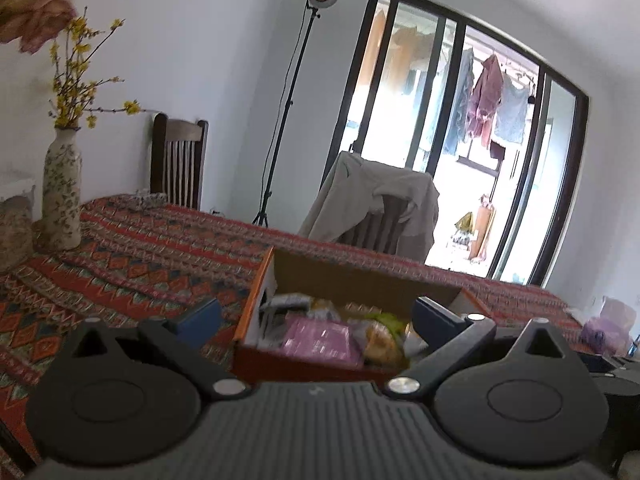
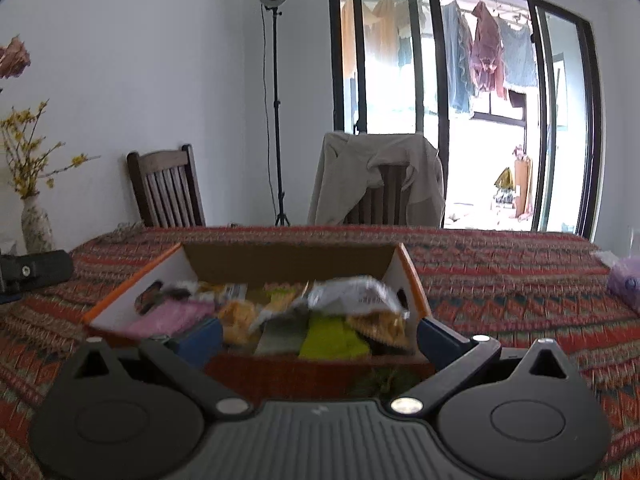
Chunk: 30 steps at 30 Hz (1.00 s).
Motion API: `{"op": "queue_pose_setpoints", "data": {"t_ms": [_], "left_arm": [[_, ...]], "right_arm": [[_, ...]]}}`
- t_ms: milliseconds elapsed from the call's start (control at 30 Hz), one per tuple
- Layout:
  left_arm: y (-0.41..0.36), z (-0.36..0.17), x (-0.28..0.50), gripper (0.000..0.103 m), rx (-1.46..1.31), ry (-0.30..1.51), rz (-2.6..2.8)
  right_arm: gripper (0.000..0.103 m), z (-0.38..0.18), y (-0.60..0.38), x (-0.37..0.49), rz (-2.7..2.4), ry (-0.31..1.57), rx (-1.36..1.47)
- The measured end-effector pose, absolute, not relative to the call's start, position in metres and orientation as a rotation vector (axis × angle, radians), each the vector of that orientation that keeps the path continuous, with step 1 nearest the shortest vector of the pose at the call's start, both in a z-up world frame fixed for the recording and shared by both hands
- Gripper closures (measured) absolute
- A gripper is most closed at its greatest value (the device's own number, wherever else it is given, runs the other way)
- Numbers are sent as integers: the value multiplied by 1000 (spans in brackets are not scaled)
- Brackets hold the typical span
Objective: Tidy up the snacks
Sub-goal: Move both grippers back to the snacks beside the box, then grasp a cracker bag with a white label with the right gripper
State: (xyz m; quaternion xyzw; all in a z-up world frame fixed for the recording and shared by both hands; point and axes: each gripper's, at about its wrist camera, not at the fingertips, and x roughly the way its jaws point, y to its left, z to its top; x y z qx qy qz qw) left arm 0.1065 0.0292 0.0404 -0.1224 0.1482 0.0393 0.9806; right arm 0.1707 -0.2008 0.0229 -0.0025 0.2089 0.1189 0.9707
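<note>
I see the snacks (image 2: 320,312) heaped in the box (image 2: 288,258) on the table (image 2: 500,280), so most of the sorting looks done. Both my left gripper (image 1: 316,314) and right gripper (image 2: 320,332) hang spread and empty just before it.

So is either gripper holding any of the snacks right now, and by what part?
Nothing is held. The left gripper and right gripper are both open, poised before the snack box.
</note>
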Motion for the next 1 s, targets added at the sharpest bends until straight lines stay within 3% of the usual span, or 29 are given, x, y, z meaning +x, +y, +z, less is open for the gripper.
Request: {"op": "queue_pose_setpoints", "data": {"t_ms": [1000], "left_arm": [[70,-17,40,0,-273,463,100]], "right_arm": [[0,-32,-180,117,336,658,-44]]}}
